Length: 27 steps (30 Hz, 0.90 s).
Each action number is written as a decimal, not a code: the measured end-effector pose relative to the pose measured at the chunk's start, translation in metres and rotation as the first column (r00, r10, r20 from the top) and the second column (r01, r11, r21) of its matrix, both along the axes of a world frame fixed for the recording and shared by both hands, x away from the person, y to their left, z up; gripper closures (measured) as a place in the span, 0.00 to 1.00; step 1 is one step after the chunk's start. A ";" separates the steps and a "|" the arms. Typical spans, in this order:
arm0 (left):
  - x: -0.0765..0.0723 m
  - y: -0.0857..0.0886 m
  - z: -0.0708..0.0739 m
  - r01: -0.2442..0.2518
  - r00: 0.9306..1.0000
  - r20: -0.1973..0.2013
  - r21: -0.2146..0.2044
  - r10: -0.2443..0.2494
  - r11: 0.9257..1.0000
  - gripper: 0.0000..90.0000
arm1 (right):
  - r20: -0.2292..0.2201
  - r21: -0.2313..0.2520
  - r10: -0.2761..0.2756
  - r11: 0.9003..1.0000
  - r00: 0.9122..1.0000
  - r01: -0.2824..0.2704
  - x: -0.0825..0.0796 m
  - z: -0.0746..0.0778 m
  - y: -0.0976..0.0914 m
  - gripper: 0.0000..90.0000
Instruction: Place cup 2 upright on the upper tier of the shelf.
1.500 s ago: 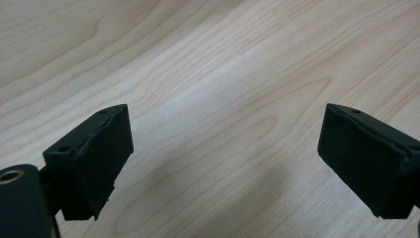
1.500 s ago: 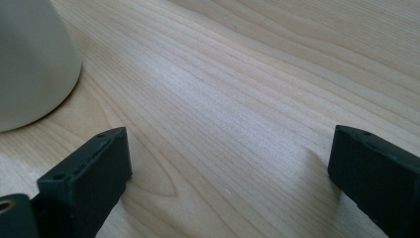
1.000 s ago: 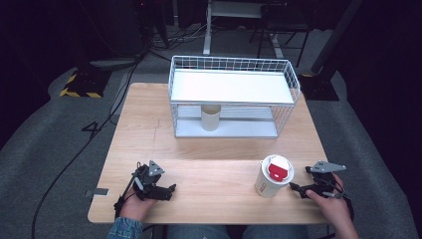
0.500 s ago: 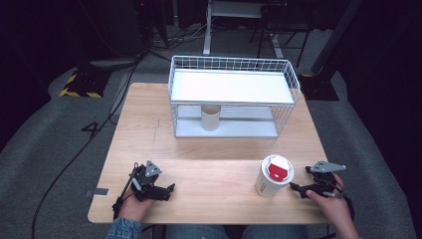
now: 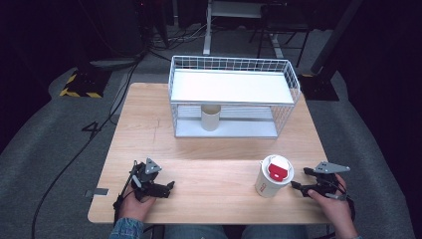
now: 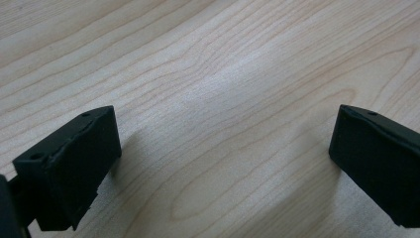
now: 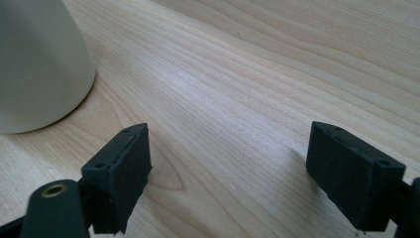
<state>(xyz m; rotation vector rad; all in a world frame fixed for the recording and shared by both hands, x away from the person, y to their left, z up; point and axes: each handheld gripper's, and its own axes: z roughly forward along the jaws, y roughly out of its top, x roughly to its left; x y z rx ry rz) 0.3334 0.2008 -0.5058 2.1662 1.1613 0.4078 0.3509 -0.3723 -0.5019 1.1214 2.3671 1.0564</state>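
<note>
Both grippers low over tabletop, L gripper (image 5: 168, 188) & R gripper (image 5: 298, 180) jaws wide apart, nothing between.

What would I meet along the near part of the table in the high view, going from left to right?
Left gripper → paper cup with a red-marked lid → right gripper.

Chopped off at 9 and 12 o'clock in the right gripper view: paper cup (image 7: 39, 59), only the lower wall and foot left in frame. Can't read the print on its red lid from the high view, way too small. Tucked under the white shelf (image 5: 231, 87) of the wire rack (image 5: 293, 82): beige cup (image 5: 210, 119), rim hidden behind the shelf edge. Sliced by the 6 o'clock edge: denim sleeve (image 5: 127, 230). Lost in the dark at 12 o'clock: desk frame (image 5: 224, 10).
</note>
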 end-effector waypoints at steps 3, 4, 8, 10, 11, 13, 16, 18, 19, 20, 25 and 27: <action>0.000 0.000 0.000 0.000 1.000 -0.001 0.000 0.000 1.000 0.00 | -0.005 0.005 0.006 1.000 1.000 -0.006 -0.002 0.002 -0.001 0.20; 0.001 0.000 0.000 -0.001 1.000 -0.001 -0.001 0.001 1.000 0.00 | -0.003 0.009 0.009 1.000 1.000 -0.009 -0.003 0.004 -0.001 0.20; 0.001 0.000 0.000 0.000 1.000 0.001 0.001 0.000 1.000 0.00 | 0.011 0.019 0.019 1.000 1.000 -0.019 -0.010 0.013 -0.001 0.20; 0.001 0.000 0.000 0.000 1.000 0.001 0.001 0.000 1.000 0.00 | 0.019 0.029 0.028 0.999 0.999 -0.028 -0.015 0.018 -0.001 0.20; 0.001 0.000 0.000 0.000 1.000 0.001 0.001 0.000 1.000 0.00 | 0.017 0.037 0.030 0.999 0.999 -0.031 -0.017 0.021 0.000 0.20; 0.001 0.000 0.000 0.000 1.000 0.001 0.000 0.000 1.000 0.00 | 0.000 0.059 0.040 0.997 0.999 -0.040 -0.022 0.027 0.001 0.22; 0.001 0.000 0.000 0.000 1.000 0.001 0.000 0.000 1.000 0.00 | 0.004 0.074 0.056 0.996 0.998 -0.056 -0.028 0.036 0.004 0.22; 0.001 0.000 0.000 0.000 1.000 0.001 0.001 0.000 1.000 0.00 | 0.007 0.088 0.068 0.994 0.998 -0.068 -0.032 0.042 0.006 0.22; 0.001 0.000 0.000 0.000 1.000 0.001 0.001 0.000 1.000 0.00 | 0.005 0.104 0.076 0.992 0.997 -0.076 -0.034 0.044 0.008 0.22; 0.001 0.000 0.000 0.000 1.000 0.001 0.000 0.000 1.000 0.00 | -0.004 0.124 0.076 0.989 0.997 -0.075 -0.036 0.047 0.010 0.22; 0.001 0.000 0.000 -0.001 1.000 -0.001 0.001 0.001 1.000 0.00 | -0.041 0.159 0.122 0.981 0.992 -0.114 -0.042 0.056 0.019 0.19; 0.001 0.000 0.000 -0.001 1.000 -0.001 0.001 0.001 1.000 0.00 | -0.014 0.156 0.123 0.981 0.992 -0.119 -0.044 0.059 0.021 0.18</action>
